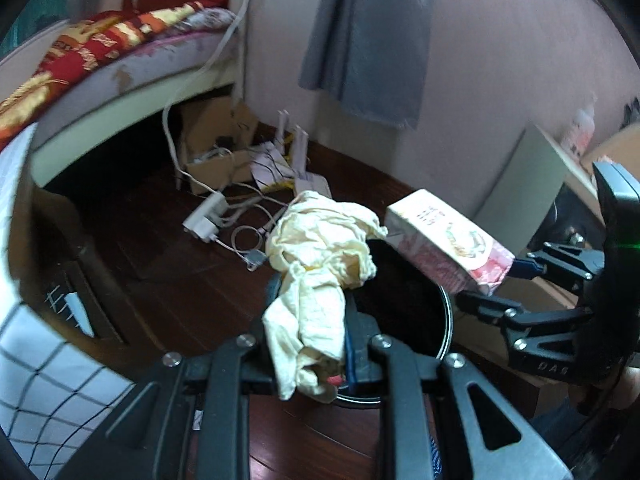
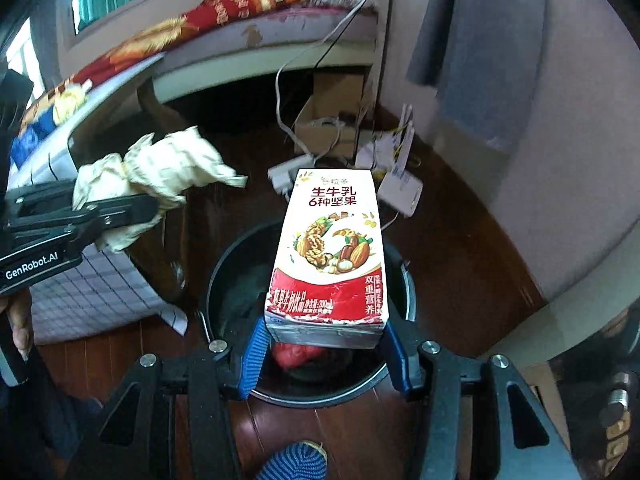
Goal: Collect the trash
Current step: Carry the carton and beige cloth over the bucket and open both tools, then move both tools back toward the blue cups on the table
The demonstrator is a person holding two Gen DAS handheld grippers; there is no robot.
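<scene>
My left gripper (image 1: 316, 312) is shut on a crumpled pale-yellow paper wad (image 1: 320, 248), held above the rim of a round black trash bin (image 1: 444, 320). The wad also shows in the right wrist view (image 2: 160, 176), left of the bin (image 2: 224, 276). My right gripper (image 2: 326, 332) is shut on a red-and-white milk carton (image 2: 332, 252), held over the bin's mouth. The carton also shows in the left wrist view (image 1: 448, 240), gripped at its near end. Something red (image 2: 296, 354) lies inside the bin.
Dark wood floor. A bed (image 1: 100, 60) with a red patterned quilt stands at the back left. A power strip with cables (image 1: 208, 216), a cardboard box (image 1: 216, 148) and a white router (image 1: 308, 176) lie by the wall. A checked cloth (image 2: 92, 292) hangs at left.
</scene>
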